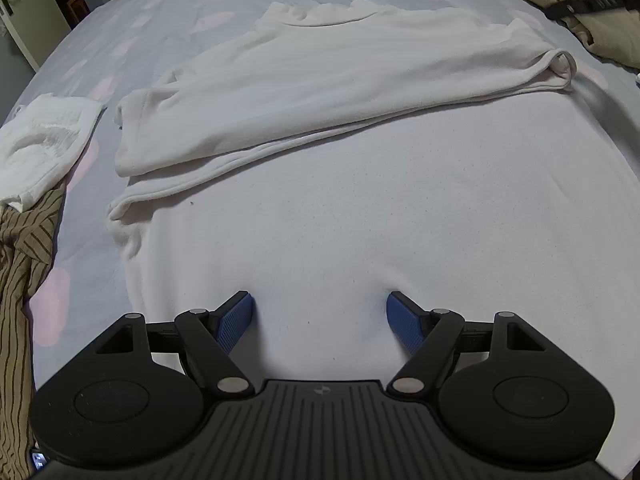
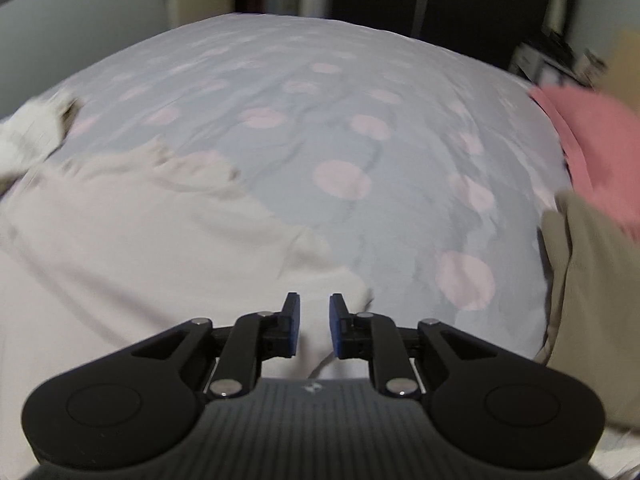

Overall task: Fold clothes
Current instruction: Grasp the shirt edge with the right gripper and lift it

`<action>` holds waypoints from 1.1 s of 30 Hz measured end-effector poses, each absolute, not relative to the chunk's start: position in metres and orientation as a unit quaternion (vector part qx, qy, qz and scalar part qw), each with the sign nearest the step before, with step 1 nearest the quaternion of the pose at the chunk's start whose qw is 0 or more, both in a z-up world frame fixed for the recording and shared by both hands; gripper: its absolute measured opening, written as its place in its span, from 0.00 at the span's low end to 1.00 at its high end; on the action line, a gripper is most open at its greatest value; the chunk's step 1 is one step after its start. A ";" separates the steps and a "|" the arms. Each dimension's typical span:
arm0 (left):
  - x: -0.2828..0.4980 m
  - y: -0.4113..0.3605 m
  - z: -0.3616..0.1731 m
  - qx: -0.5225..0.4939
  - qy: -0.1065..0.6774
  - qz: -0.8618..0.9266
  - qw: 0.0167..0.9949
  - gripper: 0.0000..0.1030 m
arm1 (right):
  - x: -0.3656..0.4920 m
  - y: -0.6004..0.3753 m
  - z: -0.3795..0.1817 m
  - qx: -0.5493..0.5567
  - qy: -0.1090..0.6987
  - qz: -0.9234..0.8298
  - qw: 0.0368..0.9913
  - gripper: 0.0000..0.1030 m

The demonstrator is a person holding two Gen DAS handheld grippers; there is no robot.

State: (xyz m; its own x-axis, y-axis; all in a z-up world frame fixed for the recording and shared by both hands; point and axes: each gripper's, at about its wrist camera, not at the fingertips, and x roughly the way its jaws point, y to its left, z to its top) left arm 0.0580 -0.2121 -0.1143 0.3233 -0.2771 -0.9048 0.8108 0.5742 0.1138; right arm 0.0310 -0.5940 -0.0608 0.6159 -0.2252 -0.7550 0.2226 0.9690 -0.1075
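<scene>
A white long-sleeved garment [image 1: 360, 200] lies spread on the bed, with a sleeve [image 1: 320, 92] folded across its upper part. My left gripper [image 1: 320, 304] is open wide low over the garment's near part, and its blue pads [image 1: 236, 320] touch the fabric. In the blurred right wrist view the same white garment [image 2: 120, 260] fills the left side. My right gripper [image 2: 315, 320] hovers over the garment's right edge, its jaws a narrow gap apart with nothing held between them.
The bed has a grey-blue sheet with pink dots [image 2: 360, 120]. A folded white cloth [image 1: 40, 140] and a brown striped garment [image 1: 20, 280] lie at the left. A khaki garment [image 2: 592, 300] and a pink cloth [image 2: 592, 140] lie at the right. Dark furniture stands beyond the bed.
</scene>
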 end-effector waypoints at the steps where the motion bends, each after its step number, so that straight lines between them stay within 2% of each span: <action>1: 0.058 -0.212 -0.114 0.290 0.459 -0.358 0.760 0.71 | 0.029 -0.586 -0.063 -0.024 0.427 -0.113 0.897 0.18; 6: 0.057 -0.210 -0.113 0.288 0.457 -0.357 0.762 0.71 | 0.018 -0.549 -0.075 -0.127 0.457 -0.063 0.878 0.18; 14: 0.055 -0.209 -0.113 0.287 0.457 -0.355 0.763 0.71 | 0.019 -0.533 -0.089 -0.200 0.464 -0.044 0.862 0.18; 15: 0.056 -0.209 -0.113 0.287 0.457 -0.355 0.763 0.71 | 0.019 -0.533 -0.089 -0.203 0.464 -0.045 0.861 0.04; 17: 0.056 -0.209 -0.113 0.287 0.457 -0.355 0.763 0.71 | 0.019 -0.532 -0.089 -0.208 0.463 -0.046 0.860 0.00; 25: 0.055 -0.211 -0.114 0.290 0.456 -0.352 0.764 0.71 | 0.016 -0.530 -0.089 -0.230 0.460 -0.052 0.856 0.00; 29: 0.055 -0.210 -0.114 0.291 0.457 -0.351 0.764 0.71 | 0.015 -0.529 -0.089 -0.240 0.458 -0.055 0.854 0.08; 33: 0.055 -0.210 -0.114 0.290 0.458 -0.350 0.764 0.71 | 0.018 -0.527 -0.093 -0.254 0.460 -0.054 0.849 0.08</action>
